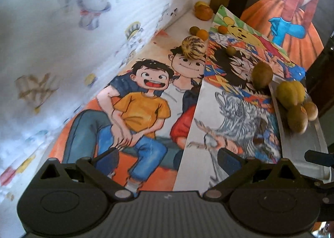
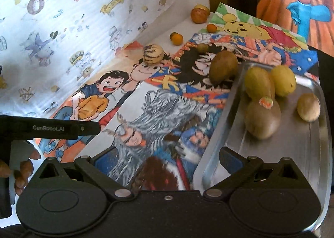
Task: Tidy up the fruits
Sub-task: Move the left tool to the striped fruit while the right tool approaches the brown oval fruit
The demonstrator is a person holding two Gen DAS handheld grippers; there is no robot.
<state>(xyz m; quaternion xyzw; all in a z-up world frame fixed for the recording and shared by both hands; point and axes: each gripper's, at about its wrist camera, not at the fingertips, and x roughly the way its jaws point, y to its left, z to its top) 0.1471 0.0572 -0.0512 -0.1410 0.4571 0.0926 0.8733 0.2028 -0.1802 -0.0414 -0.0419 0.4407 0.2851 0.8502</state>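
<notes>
Right wrist view, metal tray (image 2: 219, 116) edge beside brown fruit (image 2: 223, 66), four fruits inside.

Silver metal tray (image 2: 296, 150) at right holds yellow-green and brown fruits (image 2: 262, 120). A cream melon (image 2: 153, 54) with dark purple stripes sits on colourful cartoon posters (image 2: 146, 108). Small orange fruits (image 2: 177, 38) lie upper centre.

Cartoon posters (image 2: 133, 116) are covering the tabletop, and a white cartoon-print backdrop (image 2: 62, 29) is standing behind, catching daylight.
</notes>
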